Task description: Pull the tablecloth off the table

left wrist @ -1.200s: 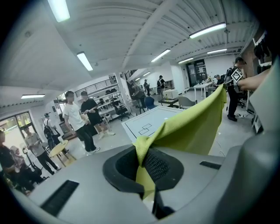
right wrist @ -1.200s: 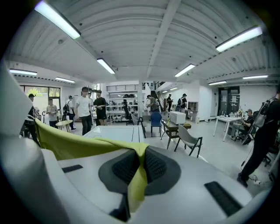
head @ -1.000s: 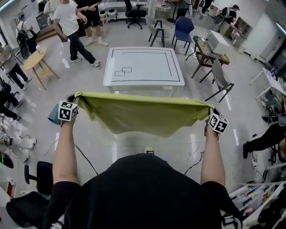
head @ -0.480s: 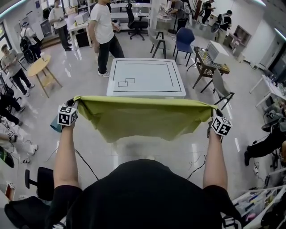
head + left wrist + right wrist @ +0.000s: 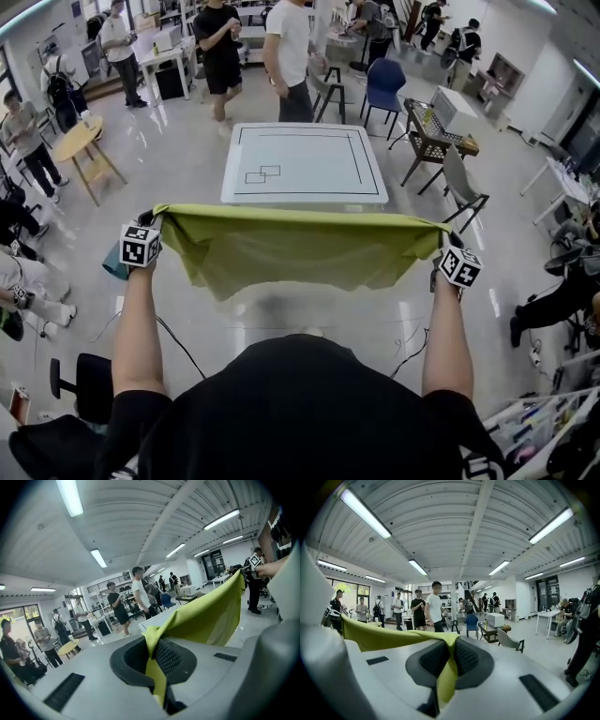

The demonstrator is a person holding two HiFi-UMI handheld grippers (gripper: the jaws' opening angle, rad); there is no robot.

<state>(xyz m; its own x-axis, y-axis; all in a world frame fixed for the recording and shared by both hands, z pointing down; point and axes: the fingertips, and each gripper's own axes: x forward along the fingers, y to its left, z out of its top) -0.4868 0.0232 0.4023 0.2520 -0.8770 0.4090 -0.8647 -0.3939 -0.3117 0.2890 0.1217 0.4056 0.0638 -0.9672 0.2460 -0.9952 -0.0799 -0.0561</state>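
Behind stretched tablecloth [image 5: 300,248], legs of table [image 5: 305,159] hidden.

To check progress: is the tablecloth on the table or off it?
Off: the tablecloth hangs between the left claw and right claw; table bare.

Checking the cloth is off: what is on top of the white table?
Only black drawn outlines on the white rectangular table; the yellow-green tablecloth, held up in front, hides its base.

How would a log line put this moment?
left gripper: shut on tablecloth | right gripper: shut on tablecloth | tablecloth: stretched, off table
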